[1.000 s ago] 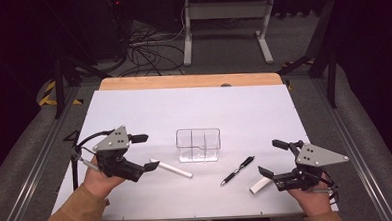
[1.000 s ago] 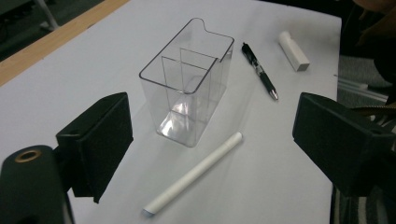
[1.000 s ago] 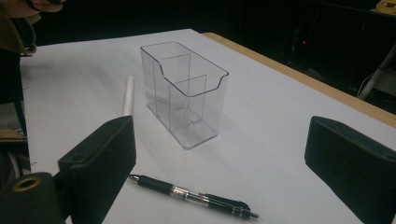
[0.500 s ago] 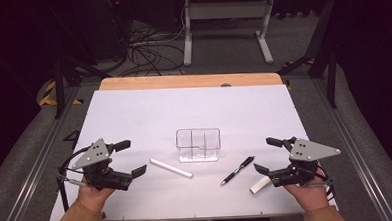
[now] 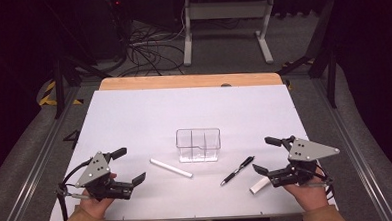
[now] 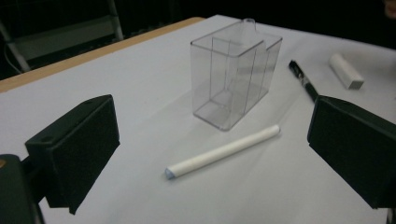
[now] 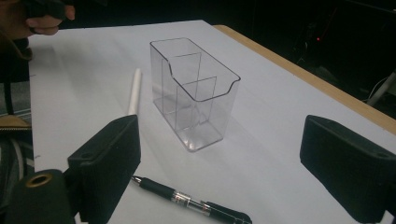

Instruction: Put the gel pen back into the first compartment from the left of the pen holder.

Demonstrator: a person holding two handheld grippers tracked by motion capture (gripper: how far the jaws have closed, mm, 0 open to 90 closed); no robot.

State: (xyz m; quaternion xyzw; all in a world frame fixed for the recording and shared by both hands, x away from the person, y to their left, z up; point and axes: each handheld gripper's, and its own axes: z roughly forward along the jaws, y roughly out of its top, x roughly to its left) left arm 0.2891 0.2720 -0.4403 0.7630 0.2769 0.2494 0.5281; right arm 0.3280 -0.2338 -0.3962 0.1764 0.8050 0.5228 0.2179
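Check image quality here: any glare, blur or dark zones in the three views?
High view: sheet evenly lit, floor beyond dark, box faint. Left gripper view: jaws soft, stick and box sharp. Right gripper view: box edges catch light, pen crisp, background black.

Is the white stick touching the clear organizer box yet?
Apart. In the left gripper view, bare table shows between the white stick and the base of the clear organizer box; the high view shows the same gap.

No legible text, labels, brand marks or numbers on any item; print on the black pen (image 7: 191, 201) too small to read.
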